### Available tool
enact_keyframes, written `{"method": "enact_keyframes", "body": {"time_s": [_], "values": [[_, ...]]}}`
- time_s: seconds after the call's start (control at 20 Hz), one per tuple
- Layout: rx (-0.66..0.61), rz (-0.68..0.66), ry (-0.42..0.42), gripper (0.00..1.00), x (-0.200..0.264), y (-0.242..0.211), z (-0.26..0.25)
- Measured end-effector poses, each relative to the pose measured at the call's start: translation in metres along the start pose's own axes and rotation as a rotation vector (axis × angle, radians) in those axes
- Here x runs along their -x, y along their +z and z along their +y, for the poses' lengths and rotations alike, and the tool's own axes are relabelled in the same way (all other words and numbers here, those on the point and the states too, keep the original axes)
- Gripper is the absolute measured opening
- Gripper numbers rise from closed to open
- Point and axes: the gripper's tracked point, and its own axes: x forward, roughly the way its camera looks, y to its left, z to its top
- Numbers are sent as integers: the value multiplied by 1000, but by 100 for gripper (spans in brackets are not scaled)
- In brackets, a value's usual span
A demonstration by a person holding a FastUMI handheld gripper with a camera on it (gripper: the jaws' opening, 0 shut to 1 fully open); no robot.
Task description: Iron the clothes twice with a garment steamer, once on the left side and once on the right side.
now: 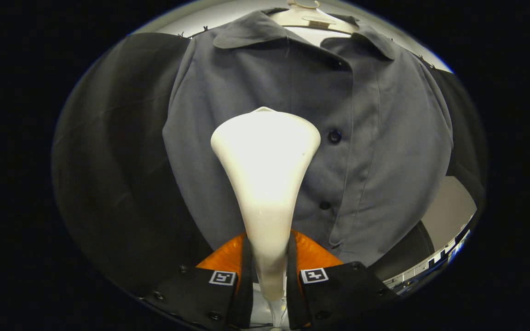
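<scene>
black cloth wall [108, 161] | shirt [384, 138] hanging; tongs [268, 276] clamp steamer [265, 156]

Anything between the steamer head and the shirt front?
Nothing visible. The gripper is shut on the steamer by its neck, and its wide head faces the hanging grey shirt just beside the button placket, with no object in between.

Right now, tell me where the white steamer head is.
In the gripper view, the white flared garment steamer head is clamped between the gripper fingers, its wide end against the grey button-up shirt, just left of the button placket.
</scene>
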Motion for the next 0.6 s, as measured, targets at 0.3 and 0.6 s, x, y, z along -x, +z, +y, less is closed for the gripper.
{"method": "enact_keyframes", "body": {"time_s": [0.3,0.6], "values": [[-2,61,-8,38,-16,-31,3],[5,117,-4,38,-26,-75,1]]}}
